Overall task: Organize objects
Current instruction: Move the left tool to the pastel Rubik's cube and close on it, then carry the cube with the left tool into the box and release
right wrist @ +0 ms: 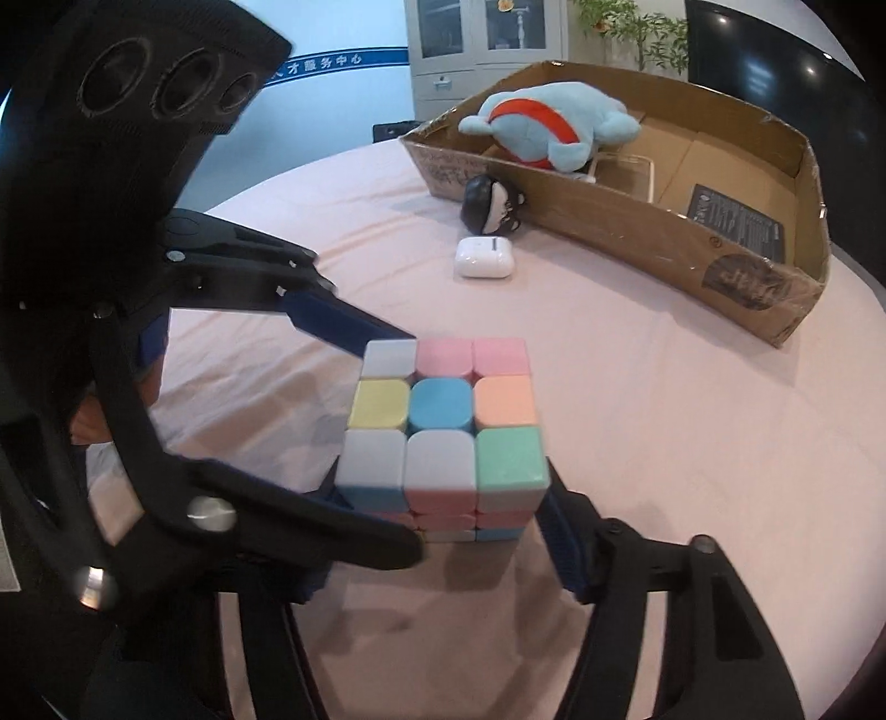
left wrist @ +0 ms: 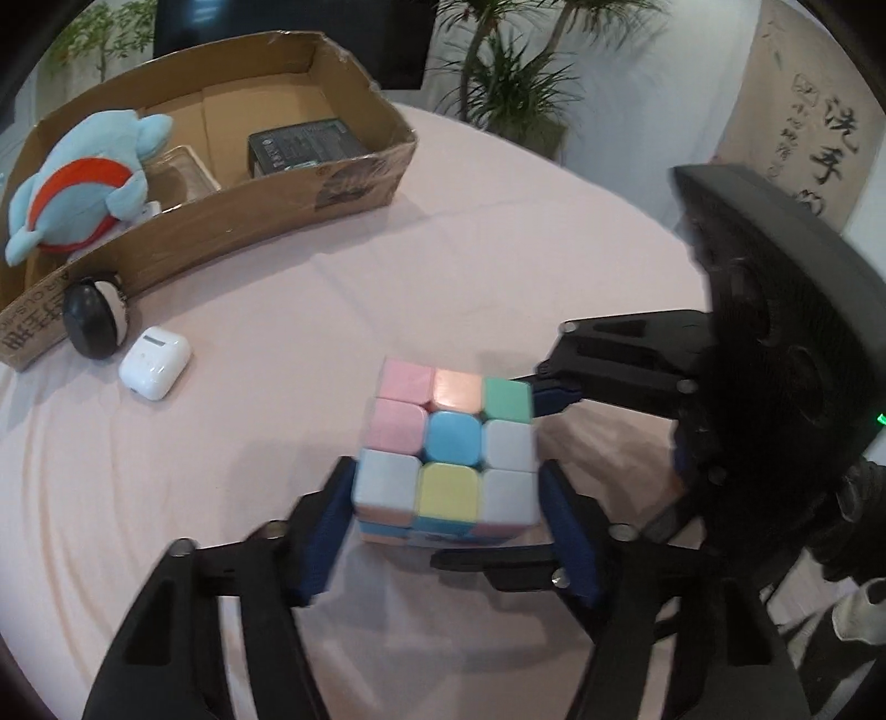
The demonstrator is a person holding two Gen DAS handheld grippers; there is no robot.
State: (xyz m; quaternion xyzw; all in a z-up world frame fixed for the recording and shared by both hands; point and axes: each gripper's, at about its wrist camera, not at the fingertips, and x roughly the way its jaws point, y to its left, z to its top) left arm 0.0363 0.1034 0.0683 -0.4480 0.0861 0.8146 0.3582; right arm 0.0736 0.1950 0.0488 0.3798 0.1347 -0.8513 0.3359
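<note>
A pastel puzzle cube [left wrist: 448, 448] sits on the pink tablecloth; it also shows in the right wrist view [right wrist: 443, 432]. My left gripper [left wrist: 448, 509] closes its blue pads on the cube's near sides. My right gripper [right wrist: 443, 515] holds the same cube from the other side, its fingers also against the cube. A cardboard box [left wrist: 266, 205] at the back holds a blue plush toy [left wrist: 83, 183], a clear tray [left wrist: 183, 171] and a dark packet [left wrist: 304, 147]. A white earbud case [left wrist: 154, 363] and a black-and-beige doll head [left wrist: 94, 324] lie outside the box.
The box [right wrist: 637, 232] sits back right in the right wrist view, with the plush [right wrist: 548, 124], earbud case [right wrist: 483, 256] and doll head [right wrist: 490, 205] near it. The round table's edge [left wrist: 637, 221] curves behind. Potted plants [left wrist: 520, 83] and a cabinet [right wrist: 487, 44] stand beyond.
</note>
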